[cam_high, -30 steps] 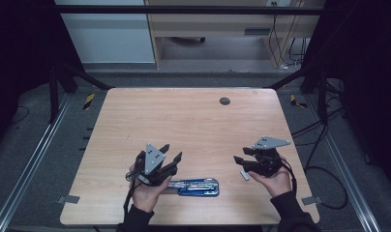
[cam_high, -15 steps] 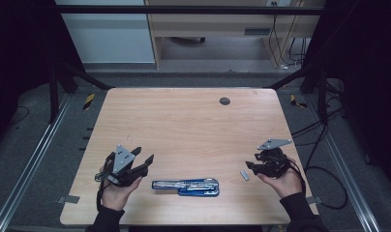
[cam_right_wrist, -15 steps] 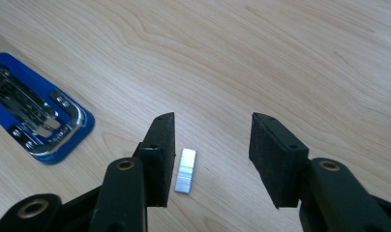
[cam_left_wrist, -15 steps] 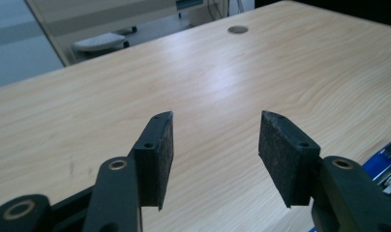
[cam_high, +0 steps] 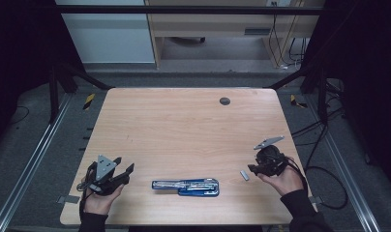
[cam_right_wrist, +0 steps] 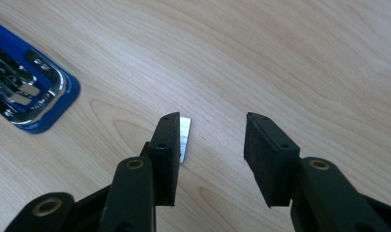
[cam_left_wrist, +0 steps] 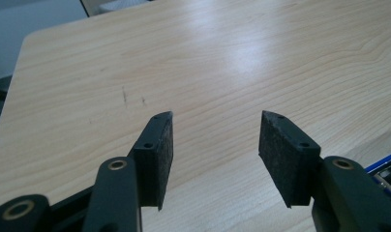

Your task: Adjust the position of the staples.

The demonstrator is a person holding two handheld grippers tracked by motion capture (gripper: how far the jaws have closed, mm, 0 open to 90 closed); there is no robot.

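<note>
Right gripper, its jaws just narrowing but empty, hovers beside a small metal piece; left gripper gapes wide at the table's near-left corner.

grippers black | grey three-cornered plate behind the jaws | brass pivots | rough pads | dark sleeves

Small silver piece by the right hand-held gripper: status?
Right hand-held gripper open, jaws just been closing, nothing clamped. Silver piece flat on table, beside one jaw. Left hand-held gripper open, empty. Blue tool case apart; nothing blocking.
</note>
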